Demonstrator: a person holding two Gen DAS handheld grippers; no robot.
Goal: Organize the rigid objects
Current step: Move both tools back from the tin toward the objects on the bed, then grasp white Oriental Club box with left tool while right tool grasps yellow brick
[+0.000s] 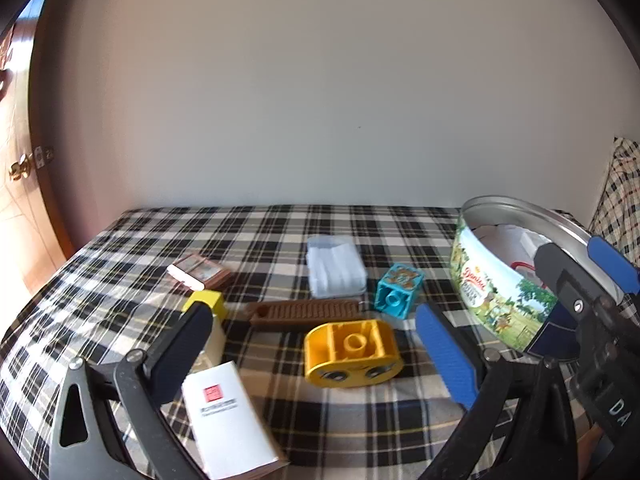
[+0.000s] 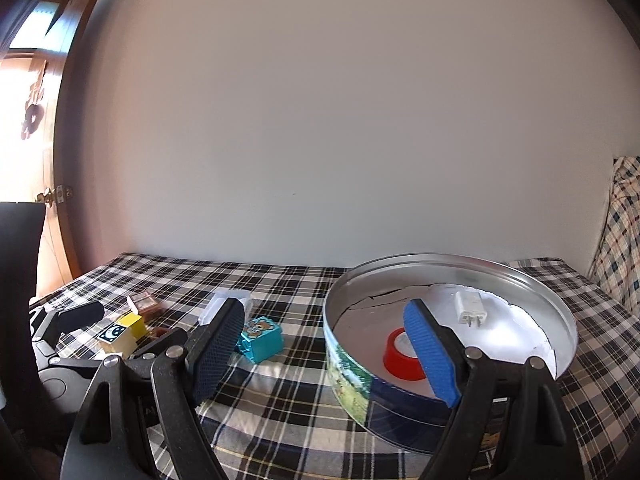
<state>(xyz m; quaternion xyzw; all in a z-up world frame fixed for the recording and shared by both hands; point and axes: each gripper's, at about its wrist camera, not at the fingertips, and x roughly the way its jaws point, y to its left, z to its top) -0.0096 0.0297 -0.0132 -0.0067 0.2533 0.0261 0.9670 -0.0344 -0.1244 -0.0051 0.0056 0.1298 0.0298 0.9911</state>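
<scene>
A plaid cloth (image 1: 280, 240), checked in black, white and tan, is spread over the surface. Nearest, on the left, a white booklet (image 1: 230, 420) with a small red square is seen lying flat beside the left gripper (image 1: 316, 344), whose jaws stand spread wide with nothing between them; one pad is dark, the other ribbed blue. Just beyond, a yellow plastic block (image 1: 352, 354), oval with a hollow stud socket, is laid on its side. A yellow cube (image 1: 210, 302) is partly hidden behind the dark pad. Farther on, a brown ribbed bar (image 1: 308, 312) lies flat, a teal block (image 1: 398, 294) with a bear print to its right. Behind these a flat brown box (image 1: 200, 274) and a clear ridged plastic case (image 1: 336, 266) are found.

On the right, a round metal tin (image 2: 348, 372) with a printed landscape wall is straddled by the right gripper (image 2: 324, 356), released, one pad outside the wall and one over the inside. Within the tin a red tape roll (image 2: 396, 356) and a white plug (image 2: 471, 307) are held.
</scene>
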